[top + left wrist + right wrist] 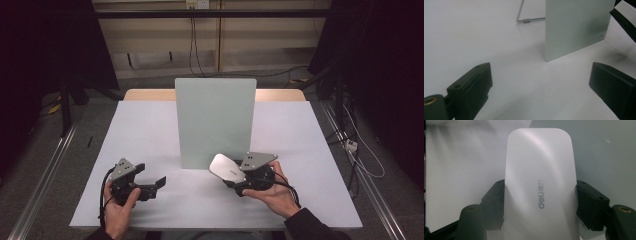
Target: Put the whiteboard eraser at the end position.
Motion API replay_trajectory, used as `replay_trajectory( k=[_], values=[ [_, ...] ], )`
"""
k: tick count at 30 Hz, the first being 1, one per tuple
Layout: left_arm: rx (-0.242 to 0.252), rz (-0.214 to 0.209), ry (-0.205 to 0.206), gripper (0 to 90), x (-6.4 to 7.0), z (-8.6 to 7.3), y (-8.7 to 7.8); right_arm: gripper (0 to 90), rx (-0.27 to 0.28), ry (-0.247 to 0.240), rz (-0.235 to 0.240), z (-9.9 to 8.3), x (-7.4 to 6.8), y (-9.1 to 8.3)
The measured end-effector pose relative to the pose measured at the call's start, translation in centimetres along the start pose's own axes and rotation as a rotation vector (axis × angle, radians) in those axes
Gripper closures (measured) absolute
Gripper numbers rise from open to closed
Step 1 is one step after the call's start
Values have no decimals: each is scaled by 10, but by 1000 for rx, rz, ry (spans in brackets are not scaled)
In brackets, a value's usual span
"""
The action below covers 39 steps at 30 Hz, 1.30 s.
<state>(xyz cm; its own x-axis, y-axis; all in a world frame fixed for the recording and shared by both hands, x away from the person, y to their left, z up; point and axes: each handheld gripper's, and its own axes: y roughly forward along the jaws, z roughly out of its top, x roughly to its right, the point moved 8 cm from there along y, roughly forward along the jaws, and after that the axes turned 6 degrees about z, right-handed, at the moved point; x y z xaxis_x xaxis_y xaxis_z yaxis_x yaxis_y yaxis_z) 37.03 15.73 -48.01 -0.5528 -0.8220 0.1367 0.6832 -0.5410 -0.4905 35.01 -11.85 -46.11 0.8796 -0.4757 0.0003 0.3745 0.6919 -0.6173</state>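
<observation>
High view: right gripper [235, 176] clamped on white rounded device [226, 168], held just before upright grey panel [216, 122]; left gripper [156, 184] spread wide, holding nothing, low over white table [150, 130]. Right gripper view: device [540, 185] pinched at both sides.

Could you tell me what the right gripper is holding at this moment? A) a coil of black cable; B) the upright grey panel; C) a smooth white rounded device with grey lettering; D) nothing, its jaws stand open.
C: in the right gripper view the right gripper has its jaws pressed on both sides of the white device, which also shows in the high view near the panel.
</observation>
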Motion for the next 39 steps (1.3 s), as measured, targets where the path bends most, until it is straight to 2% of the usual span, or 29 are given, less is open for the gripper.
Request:
replay_trajectory(
  k=[12, 26, 31, 34, 36, 39],
  values=[
    [2, 2, -1, 46, -1, 0, 0, 315, -78, -39, 80, -3, -19, 5],
    [1, -1, 0, 46, -1, 0, -1, 315, -137, -71, 148, 1, -27, 25],
    [2, 0, 0, 46, -1, 0, -1, 315, -163, -81, 160, 1, -28, 32],
    [-3, -5, 0, 46, 0, -1, 0, 314, -187, -105, 145, -1, -27, 36],
    [-2, -4, 1, 46, 0, 0, 0, 315, -191, -100, 151, -1, -25, 39],
    [0, -3, -1, 46, 0, 0, 0, 315, -210, -118, 133, -2, -22, 41]
  ],
)
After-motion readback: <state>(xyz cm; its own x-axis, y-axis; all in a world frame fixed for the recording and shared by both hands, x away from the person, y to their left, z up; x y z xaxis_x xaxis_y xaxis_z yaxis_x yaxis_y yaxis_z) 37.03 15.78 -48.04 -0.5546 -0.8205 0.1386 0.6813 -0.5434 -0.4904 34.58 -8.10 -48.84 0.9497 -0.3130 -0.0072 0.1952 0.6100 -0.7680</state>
